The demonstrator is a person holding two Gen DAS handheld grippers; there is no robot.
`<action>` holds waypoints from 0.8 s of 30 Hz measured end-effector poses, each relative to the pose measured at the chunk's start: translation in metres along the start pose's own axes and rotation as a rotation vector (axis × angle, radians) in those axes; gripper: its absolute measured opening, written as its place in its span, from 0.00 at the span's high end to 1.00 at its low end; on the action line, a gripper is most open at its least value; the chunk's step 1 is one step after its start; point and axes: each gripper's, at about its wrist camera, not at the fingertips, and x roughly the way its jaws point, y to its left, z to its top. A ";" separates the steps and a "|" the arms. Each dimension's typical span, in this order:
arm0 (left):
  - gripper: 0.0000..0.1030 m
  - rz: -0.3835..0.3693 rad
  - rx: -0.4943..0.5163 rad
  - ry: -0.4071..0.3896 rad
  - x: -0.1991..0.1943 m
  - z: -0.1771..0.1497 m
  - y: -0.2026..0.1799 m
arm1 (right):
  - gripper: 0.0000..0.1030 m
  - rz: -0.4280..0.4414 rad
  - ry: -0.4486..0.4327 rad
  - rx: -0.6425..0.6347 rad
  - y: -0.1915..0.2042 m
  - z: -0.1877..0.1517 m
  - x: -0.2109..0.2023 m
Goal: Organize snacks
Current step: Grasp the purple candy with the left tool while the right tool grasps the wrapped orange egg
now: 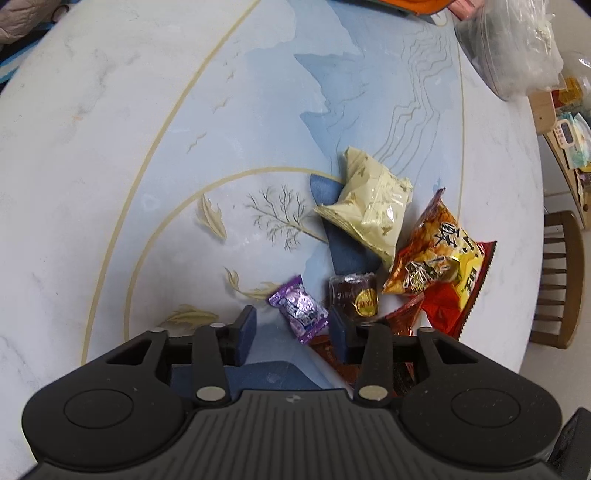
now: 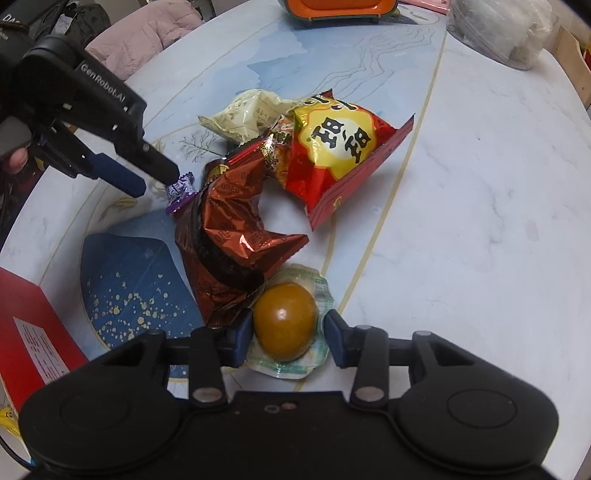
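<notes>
A pile of snacks lies on the painted table point(image 1: 110, 147). In the left wrist view my left gripper point(image 1: 291, 328) is open, its fingers on either side of a purple candy wrapper point(image 1: 299, 308). Beyond lie a dark round sweet point(image 1: 354, 297), a pale yellow packet point(image 1: 369, 206) and a red-yellow chip bag point(image 1: 439, 266). In the right wrist view my right gripper point(image 2: 286, 339) is open around a vacuum-packed brown egg point(image 2: 285, 326). A crumpled brown foil bag point(image 2: 229, 229), the chip bag point(image 2: 340, 155), the yellow packet point(image 2: 247, 114) and the purple candy point(image 2: 181, 190) lie ahead. The left gripper point(image 2: 155, 177) shows at upper left.
A red box point(image 2: 33, 332) sits at the left edge. An orange container point(image 2: 340, 9) and a clear plastic bag point(image 2: 498, 29) stand at the far side. A wooden chair point(image 1: 557, 280) and a shelf point(image 1: 561, 125) stand past the table's right edge.
</notes>
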 end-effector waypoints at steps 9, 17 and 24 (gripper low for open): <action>0.56 0.063 -0.061 -0.001 0.018 0.003 -0.014 | 0.61 0.007 -0.004 -0.002 0.000 -0.003 -0.002; 0.60 0.146 -0.017 -0.072 0.021 -0.008 -0.033 | 0.61 0.001 -0.009 -0.005 0.001 -0.004 -0.002; 0.79 0.175 0.025 -0.107 0.019 -0.011 -0.036 | 0.61 -0.011 -0.013 0.007 0.002 -0.005 -0.002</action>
